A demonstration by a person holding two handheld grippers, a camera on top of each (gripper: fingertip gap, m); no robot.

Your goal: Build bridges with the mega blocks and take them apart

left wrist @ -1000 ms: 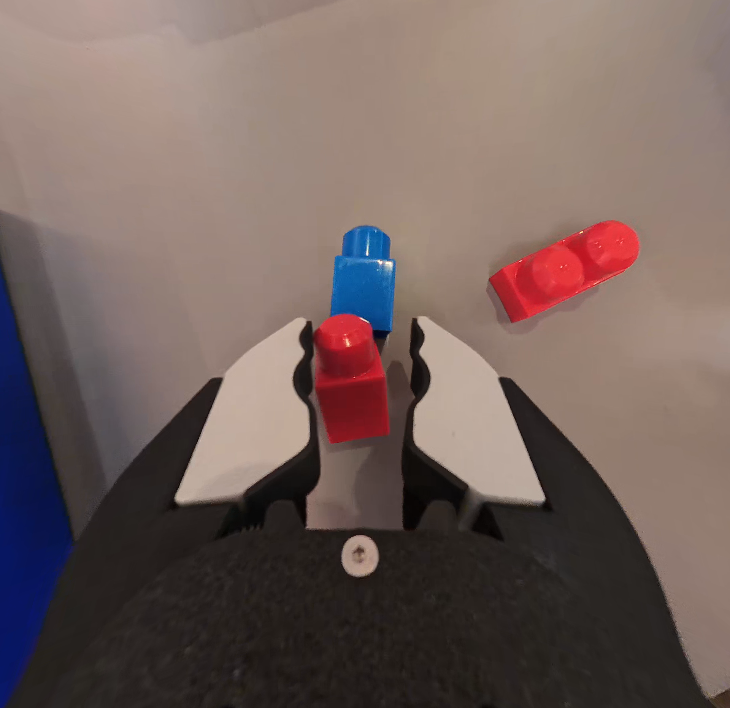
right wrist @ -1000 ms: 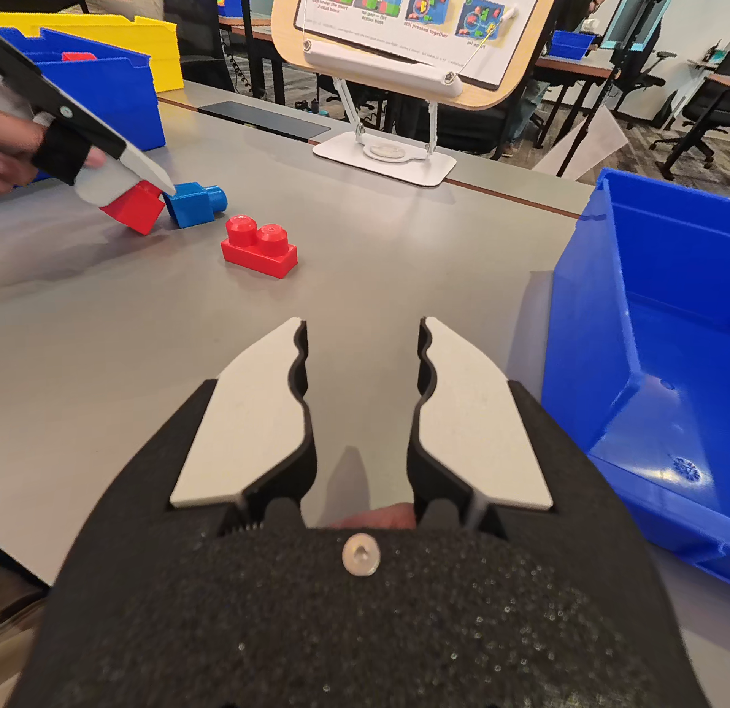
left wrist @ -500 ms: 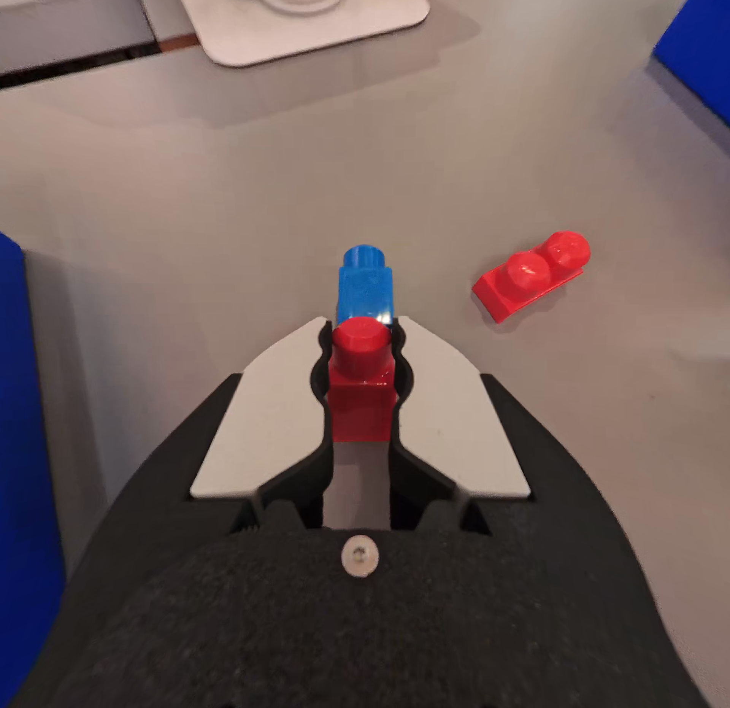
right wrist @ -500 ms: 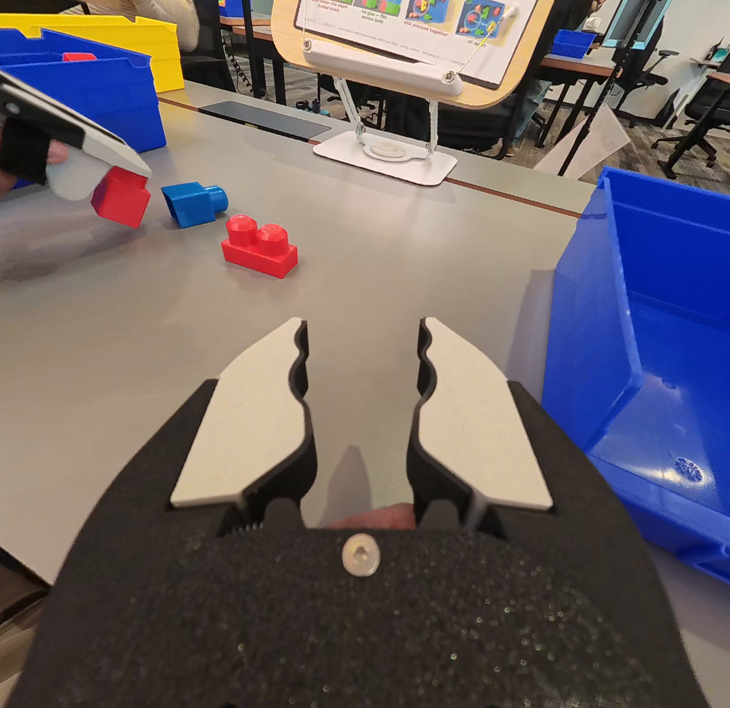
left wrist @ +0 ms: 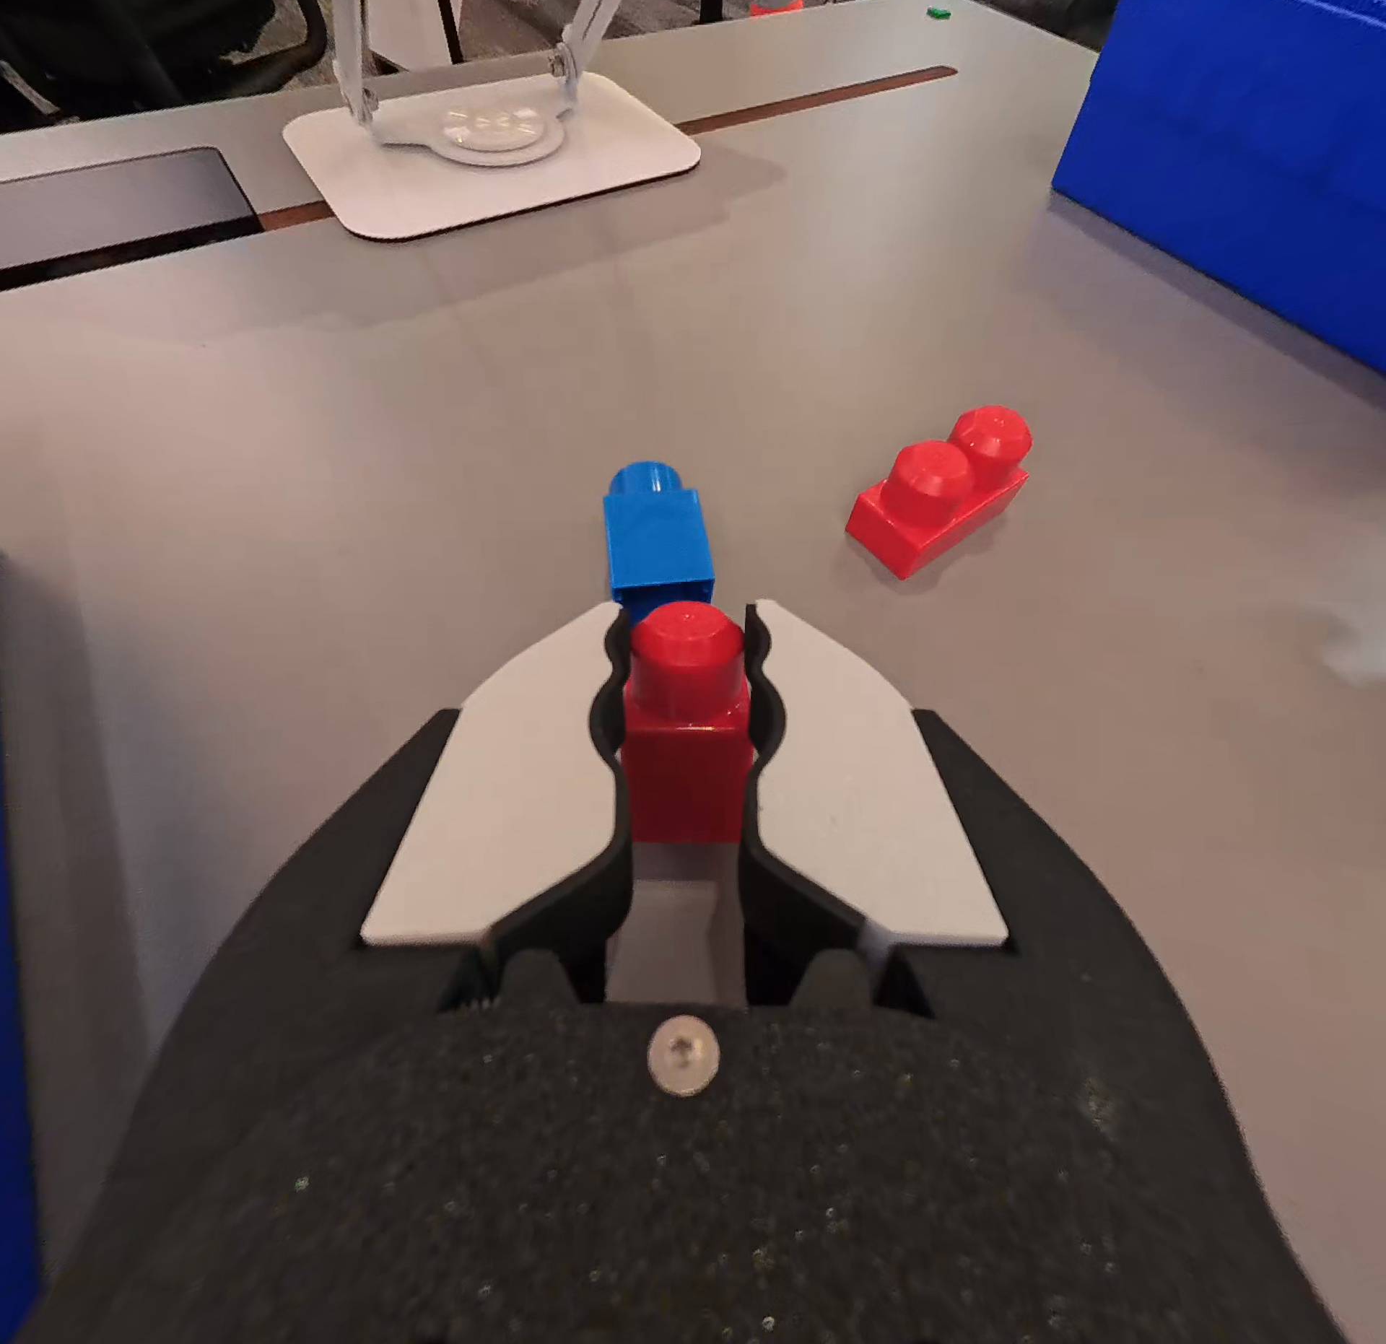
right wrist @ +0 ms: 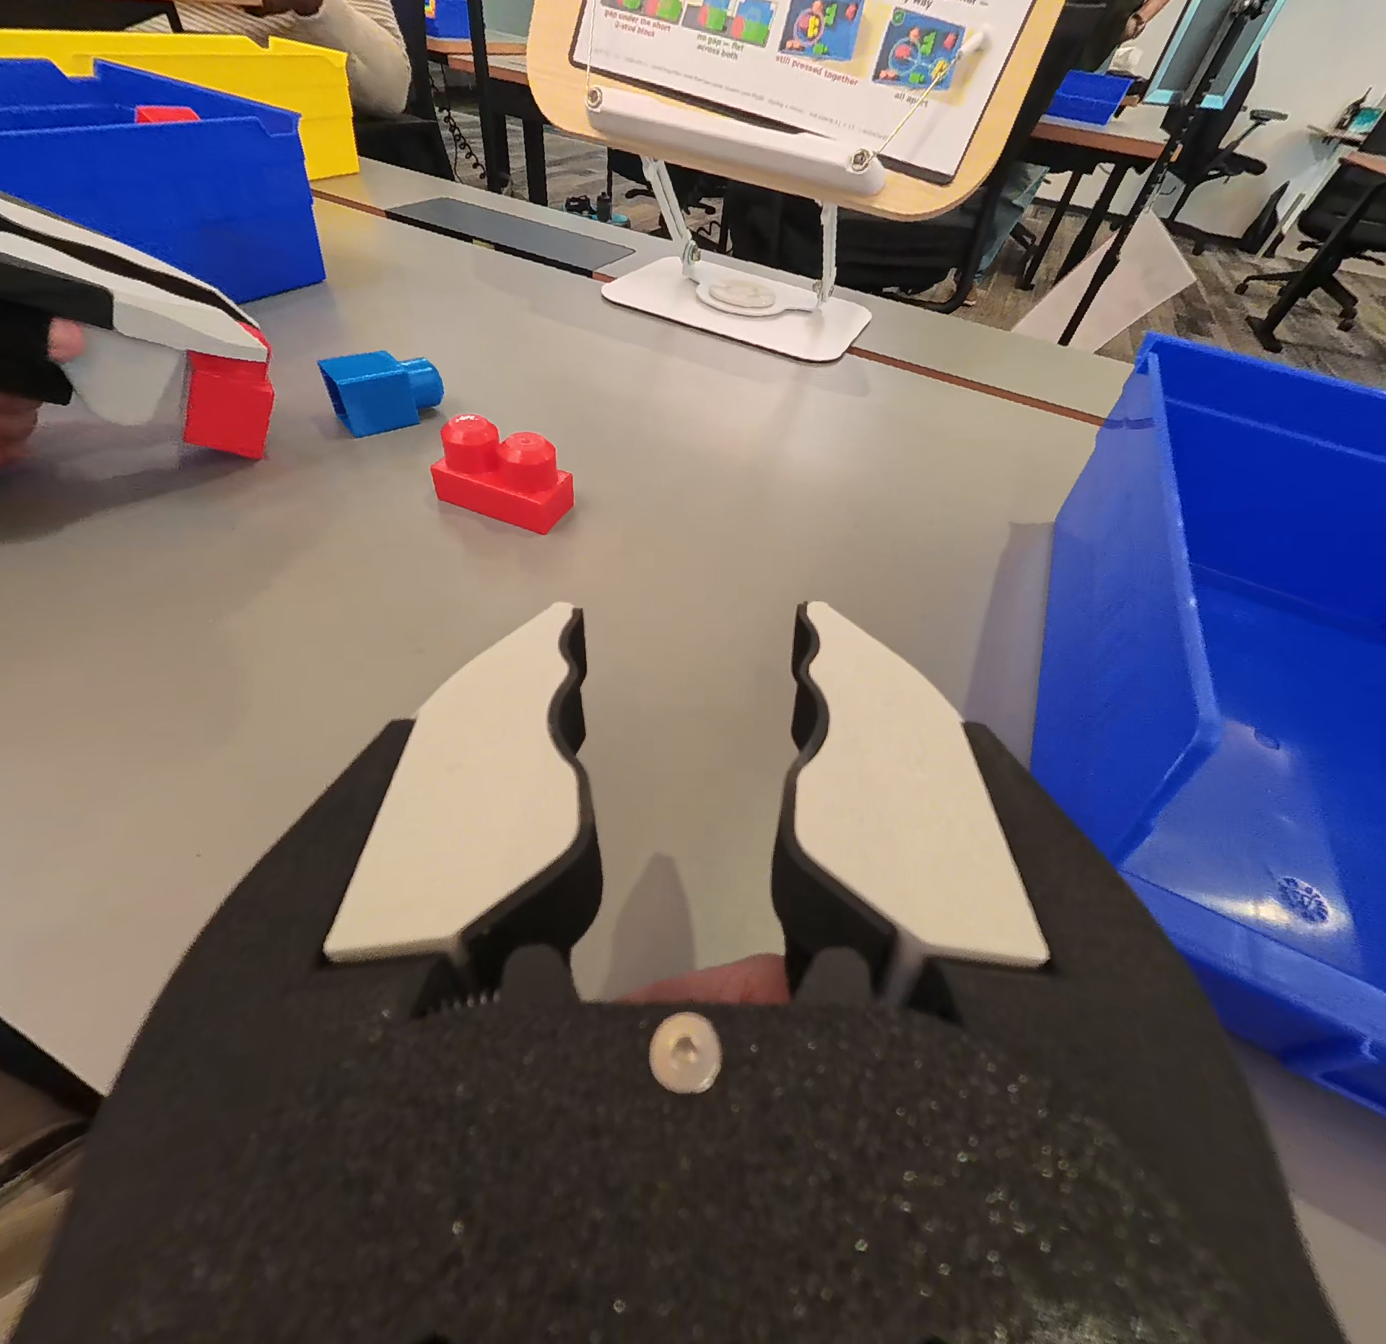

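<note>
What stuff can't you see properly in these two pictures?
- Small red one-stud plastic block: sides hidden by the left tongs in the left wrist view; blurred in the right wrist view.
- Blue one-stud plastic block: near end covered by that red stud.
- Big blue plastic bin: cut off by the right edge.
- Far blue bin: contents mostly hidden by its wall.

A grey bench (right wrist: 750, 483) fills the foreground, with a dark seam along its far edge. On it stands a white stand (right wrist: 739, 307) carrying a wood-edged board (right wrist: 795, 56) of printed pictures. Beyond lie patterned carpet (right wrist: 1125, 258), black office chairs (right wrist: 1320, 235), and other desks (right wrist: 1087, 134). A pale wall (right wrist: 1342, 41) shows at far right, perhaps beside a window.
</note>
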